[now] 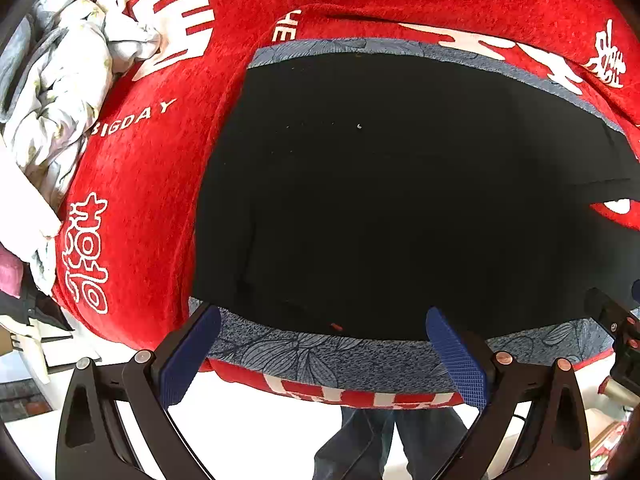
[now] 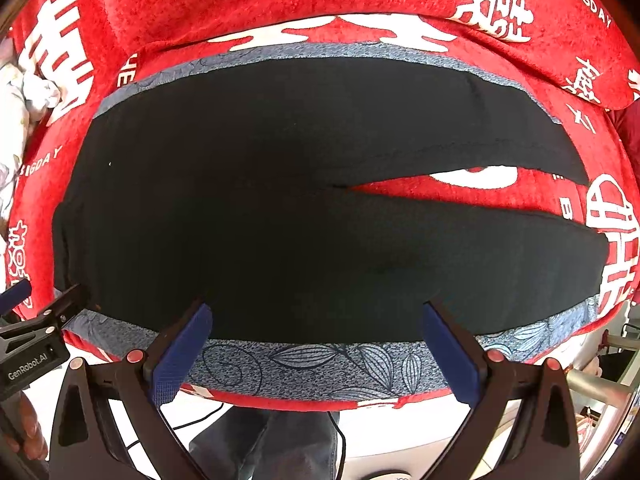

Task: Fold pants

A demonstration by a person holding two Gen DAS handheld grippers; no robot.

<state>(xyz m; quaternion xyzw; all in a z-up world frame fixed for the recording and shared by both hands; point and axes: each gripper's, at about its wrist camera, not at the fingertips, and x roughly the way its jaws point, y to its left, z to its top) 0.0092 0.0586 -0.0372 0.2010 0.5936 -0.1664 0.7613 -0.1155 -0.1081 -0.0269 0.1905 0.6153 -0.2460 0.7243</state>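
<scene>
Black pants [image 1: 380, 184] lie spread flat on a grey-blue leaf-print mat [image 1: 320, 356] over a red blanket. In the right wrist view the pants [image 2: 280, 232] show both legs running right, split by a red wedge. My left gripper [image 1: 324, 320] is open, its blue pads over the near hem of the waist end, nothing between them. My right gripper [image 2: 316, 316] is also open at the near edge of the lower leg. The left gripper's body [image 2: 36, 340] shows at the right wrist view's left edge, and the right gripper's body [image 1: 616, 328] at the left view's right edge.
The red blanket [image 1: 144, 160] with white lettering covers the surface. A crumpled white floral cloth [image 1: 68, 92] lies at the far left. A person's dark trouser legs [image 2: 264, 440] and a cable show on the floor below the near edge.
</scene>
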